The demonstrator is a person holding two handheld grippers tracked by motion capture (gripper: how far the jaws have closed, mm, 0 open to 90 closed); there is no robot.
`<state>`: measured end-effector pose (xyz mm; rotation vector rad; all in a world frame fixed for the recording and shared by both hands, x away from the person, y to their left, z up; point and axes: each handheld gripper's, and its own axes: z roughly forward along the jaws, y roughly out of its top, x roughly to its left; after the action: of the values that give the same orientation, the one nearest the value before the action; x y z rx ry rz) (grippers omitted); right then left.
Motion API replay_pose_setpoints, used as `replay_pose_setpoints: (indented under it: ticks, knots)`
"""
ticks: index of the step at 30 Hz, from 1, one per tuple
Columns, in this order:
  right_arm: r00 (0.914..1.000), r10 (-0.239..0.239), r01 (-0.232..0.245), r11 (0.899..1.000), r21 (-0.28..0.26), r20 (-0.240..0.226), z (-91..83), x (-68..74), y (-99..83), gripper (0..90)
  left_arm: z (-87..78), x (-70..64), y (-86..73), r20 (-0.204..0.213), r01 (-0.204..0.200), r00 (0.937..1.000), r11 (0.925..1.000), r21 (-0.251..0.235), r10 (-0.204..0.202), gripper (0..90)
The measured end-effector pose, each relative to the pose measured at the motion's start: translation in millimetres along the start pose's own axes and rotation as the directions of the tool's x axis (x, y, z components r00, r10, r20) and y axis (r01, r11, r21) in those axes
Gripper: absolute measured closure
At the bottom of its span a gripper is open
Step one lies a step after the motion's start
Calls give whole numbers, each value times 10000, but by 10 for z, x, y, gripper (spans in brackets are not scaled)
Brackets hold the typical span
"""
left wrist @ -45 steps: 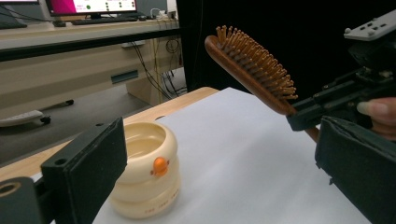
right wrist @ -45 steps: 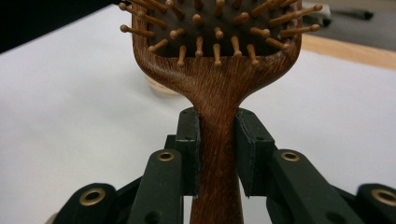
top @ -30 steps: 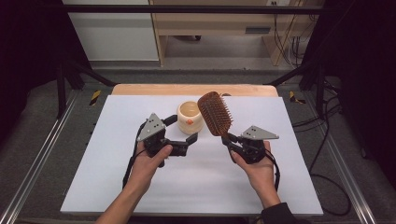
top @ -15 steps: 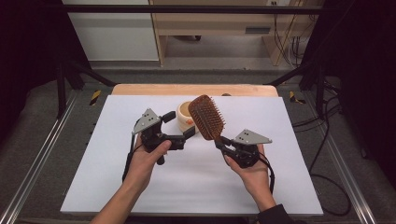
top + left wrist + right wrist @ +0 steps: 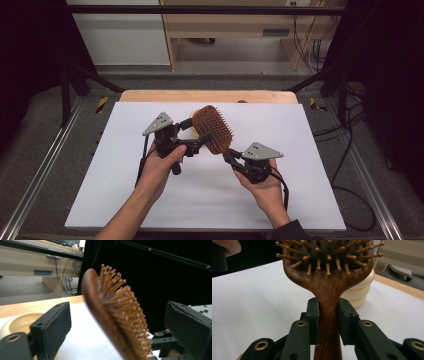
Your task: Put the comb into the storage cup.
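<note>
Brush (image 5: 213,128) held off table (image 5: 310,200), head above bowl (image 5: 18,321). Right gripper (image 5: 328,315) clenched on wooden handle. Left gripper (image 5: 117,327) spread wide, jaws either side of head, not touching. Likely light, rigid, smooth; bristles give, so grip handle or head edges.

We see a hairbrush (image 5: 213,128) of dark brown wood with a fine, streaked grain and a soft sheen on its handle; its pins are paler wood with rounded tips, set in a dark matt cushion. At ten o'clock from it sits a cream bowl (image 5: 18,322), smooth and faintly glossy. The right gripper (image 5: 328,322) and left gripper (image 5: 195,135) look like matt black plastic with brass-coloured rivets. The table (image 5: 300,190) is covered in white, matt, paper-like sheet, edged at twelve o'clock by pale smooth wood.
</note>
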<state>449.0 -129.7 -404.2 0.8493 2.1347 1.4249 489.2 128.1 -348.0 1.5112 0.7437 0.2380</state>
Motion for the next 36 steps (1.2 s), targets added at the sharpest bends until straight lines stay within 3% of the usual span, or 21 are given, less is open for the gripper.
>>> replay_pose_setpoints:
  ticks: [6,15,21,36]
  knots:
    - [10000,-37,37,10000,-18,-43,19,32,-2,731,48,-1,21,-92,62,9999,10000,34,-61,101]
    - [9998,-220,220,9998,-12,19,29,58,-4,731,81,57,10,-87,696,9975,9974,166,-694,159]
    - [9996,-286,286,9996,-26,62,38,70,-9,731,91,80,10,181,1057,9942,9944,92,-1058,271]
    - [9998,-220,220,9998,-13,8,71,74,-32,730,132,91,-4,-13,1485,9889,9887,184,-1485,404]
